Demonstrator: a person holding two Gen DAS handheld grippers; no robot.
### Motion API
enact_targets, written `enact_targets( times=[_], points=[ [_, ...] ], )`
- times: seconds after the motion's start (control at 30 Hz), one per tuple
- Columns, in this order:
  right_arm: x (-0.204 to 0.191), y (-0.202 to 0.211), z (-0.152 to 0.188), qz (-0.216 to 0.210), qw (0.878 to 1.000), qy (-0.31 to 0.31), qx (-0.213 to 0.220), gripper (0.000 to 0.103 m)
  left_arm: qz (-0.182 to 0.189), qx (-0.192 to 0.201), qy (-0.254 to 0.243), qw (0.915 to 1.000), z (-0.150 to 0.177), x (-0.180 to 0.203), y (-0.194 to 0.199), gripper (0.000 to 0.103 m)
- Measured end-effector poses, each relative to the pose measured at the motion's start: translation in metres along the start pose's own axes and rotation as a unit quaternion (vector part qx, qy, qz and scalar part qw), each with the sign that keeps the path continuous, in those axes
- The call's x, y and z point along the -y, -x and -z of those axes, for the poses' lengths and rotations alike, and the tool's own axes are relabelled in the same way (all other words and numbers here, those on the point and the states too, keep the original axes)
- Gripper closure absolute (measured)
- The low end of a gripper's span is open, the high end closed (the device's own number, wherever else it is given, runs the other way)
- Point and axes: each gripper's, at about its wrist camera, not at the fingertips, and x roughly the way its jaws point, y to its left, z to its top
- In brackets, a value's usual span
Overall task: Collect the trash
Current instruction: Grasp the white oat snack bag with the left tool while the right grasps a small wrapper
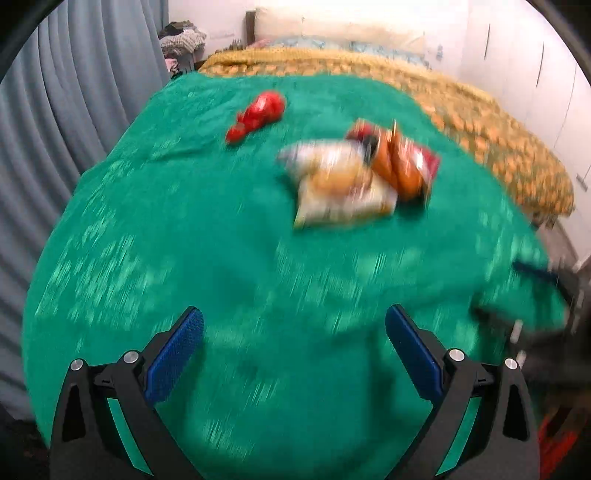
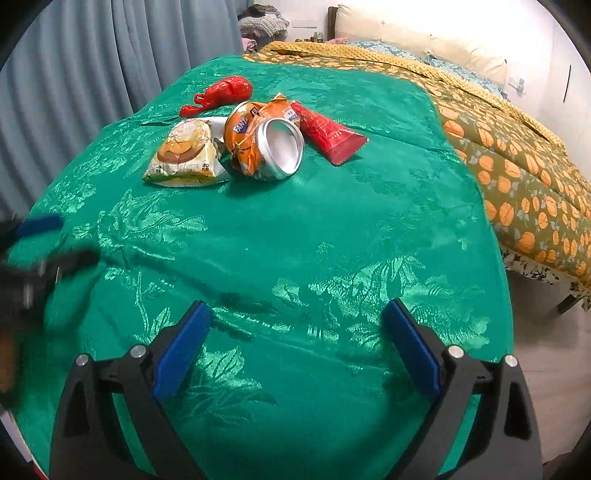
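Trash lies on a green cloth [image 2: 295, 240]: a crushed orange Fanta can [image 2: 266, 140], a cream snack wrapper [image 2: 184, 155], a red tube-shaped wrapper [image 2: 328, 134] and a crumpled red wrapper [image 2: 221, 94]. The blurred left wrist view shows the same pile: can [image 1: 399, 162], cream wrapper [image 1: 340, 188], crumpled red wrapper [image 1: 258, 112]. My left gripper [image 1: 293, 354] is open and empty, well short of the pile. My right gripper [image 2: 295, 349] is open and empty, also well short. The left gripper shows blurred at the left edge of the right wrist view [image 2: 37, 251].
The green cloth [image 1: 184, 240] covers the near end of a bed with a yellow-orange patterned quilt [image 2: 517, 158]. Grey curtains [image 2: 92, 55] hang on the left. A clothes pile [image 2: 262, 22] and a headboard stand at the back. Bare floor [image 2: 546, 354] lies to the right.
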Motion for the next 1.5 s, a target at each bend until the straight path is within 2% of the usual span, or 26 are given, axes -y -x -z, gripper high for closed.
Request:
enact_targets(
  times=[0.17,0.3,0.4,0.57,0.77,0.83,0.93,0.97,1.07,1.13,1.17,1.2,1.27,1.3,1.5],
  points=[
    [0.001,0.0,0.0,-0.002,1.0,-0.001,0.0,0.01,0.025,0.02,0.014,0.9994,-0.046,0.015,-0.022,0.006],
    [0.001,0.0,0.0,-0.003,1.0,-0.001,0.0,0.01,0.009,0.004,-0.005,0.9999,-0.067,0.031,-0.056,0.006],
    [0.001,0.0,0.0,-0.003,1.0,-0.001,0.0,0.01,-0.005,-0.007,-0.018,0.9998,-0.072,0.037,-0.076,0.006],
    [0.001,0.0,0.0,-0.003,1.0,-0.001,0.0,0.01,-0.029,-0.005,-0.016,0.9994,-0.074,0.016,-0.072,0.005],
    [0.001,0.001,0.0,-0.003,1.0,-0.001,0.0,0.01,-0.017,-0.006,-0.032,0.9993,-0.07,-0.006,-0.062,0.006],
    [0.001,0.001,0.0,-0.002,1.0,-0.001,0.0,0.01,-0.004,-0.001,-0.014,0.9999,-0.074,-0.009,-0.061,0.005],
    [0.0,0.001,0.0,-0.003,1.0,-0.001,0.0,0.01,0.032,-0.008,0.049,0.9982,-0.084,-0.018,-0.07,0.006],
    [0.0,0.001,0.0,-0.002,1.0,-0.001,0.0,0.01,0.031,-0.014,0.062,0.9975,-0.087,-0.019,-0.076,0.006],
    [0.001,0.001,0.0,-0.003,1.0,-0.001,0.0,0.01,-0.002,-0.032,0.061,0.9976,-0.091,-0.013,-0.091,0.006],
    [0.001,0.001,0.0,-0.003,1.0,-0.001,0.0,0.01,-0.001,-0.04,0.06,0.9974,-0.089,-0.013,-0.095,0.006],
    [0.001,0.001,0.0,-0.003,1.0,-0.001,0.0,0.01,-0.001,-0.038,0.059,0.9976,-0.089,-0.013,-0.093,0.012],
    [0.001,0.001,0.0,-0.003,1.0,-0.001,0.0,0.01,0.003,-0.033,0.052,0.9981,-0.087,-0.012,-0.09,0.028],
    [0.001,0.001,0.0,-0.003,1.0,-0.001,0.0,0.01,-0.004,-0.028,0.025,0.9993,-0.083,-0.01,-0.083,0.047],
    [0.001,0.001,0.0,-0.003,1.0,-0.001,0.0,0.01,0.004,-0.026,0.013,0.9996,-0.08,-0.012,-0.075,0.057],
    [0.001,0.002,0.0,-0.003,1.0,0.0,0.0,0.01,0.022,-0.027,0.001,0.9994,-0.05,-0.044,-0.034,0.061]
  ],
)
